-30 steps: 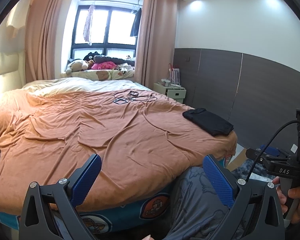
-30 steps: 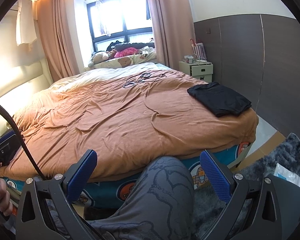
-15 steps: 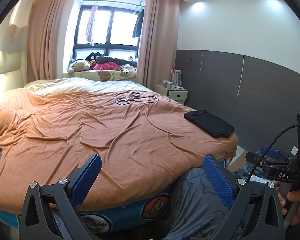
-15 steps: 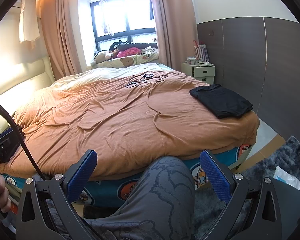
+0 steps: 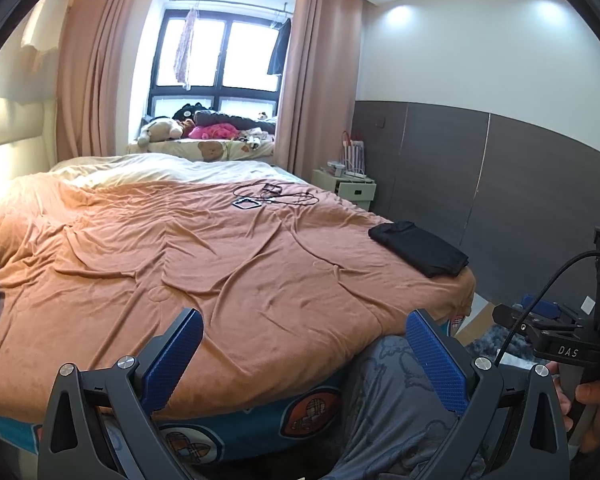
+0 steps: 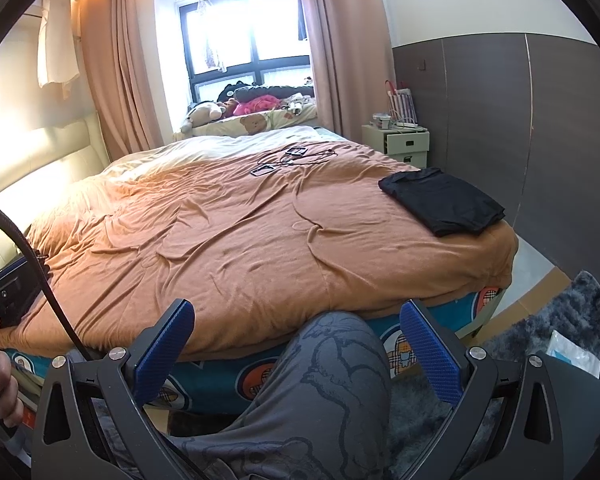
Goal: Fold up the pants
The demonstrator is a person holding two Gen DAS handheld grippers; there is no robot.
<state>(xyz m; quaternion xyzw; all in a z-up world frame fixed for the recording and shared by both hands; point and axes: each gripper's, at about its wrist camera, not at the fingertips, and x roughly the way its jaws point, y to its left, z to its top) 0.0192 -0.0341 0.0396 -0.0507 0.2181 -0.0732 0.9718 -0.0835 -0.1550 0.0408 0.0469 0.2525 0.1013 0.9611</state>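
Only readable thing: "DAS" in white letters on the black right gripper body, left-wrist view.

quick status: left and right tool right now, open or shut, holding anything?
Left tool: open, holding nothing, hovering before the bed's near edge.
Right tool: open, holding nothing, above the person's knee.

Folded garment lies on the bed at two o'clock — cables at twelve, nightstand beyond.
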